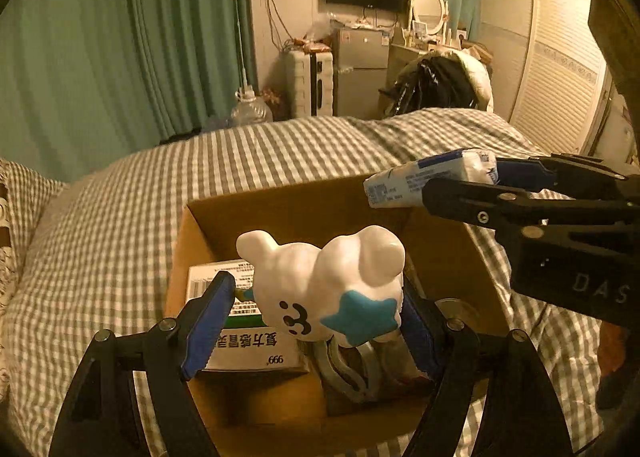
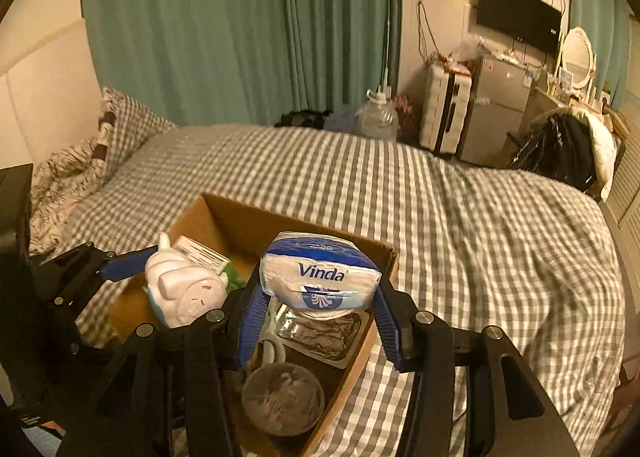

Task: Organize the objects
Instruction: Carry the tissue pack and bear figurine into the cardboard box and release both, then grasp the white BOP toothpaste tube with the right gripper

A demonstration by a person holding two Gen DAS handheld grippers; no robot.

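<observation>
Checked bedspread (image 2: 460, 217) carries one cardboard box (image 2: 224, 213). Left gripper (image 1: 320, 309) clamps one white figurine (image 1: 328, 281); right gripper (image 2: 318, 321) clamps one tissue pack (image 2: 320, 273), both above box.

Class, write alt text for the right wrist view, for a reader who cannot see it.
The right tongs grip a Vinda tissue pack above an open cardboard box on a checked bed. Beside them, the left tongs hold a white toy figure.

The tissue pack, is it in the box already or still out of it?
Out. The tissue pack is clamped in the right gripper, held above the open cardboard box, not resting inside.
</observation>
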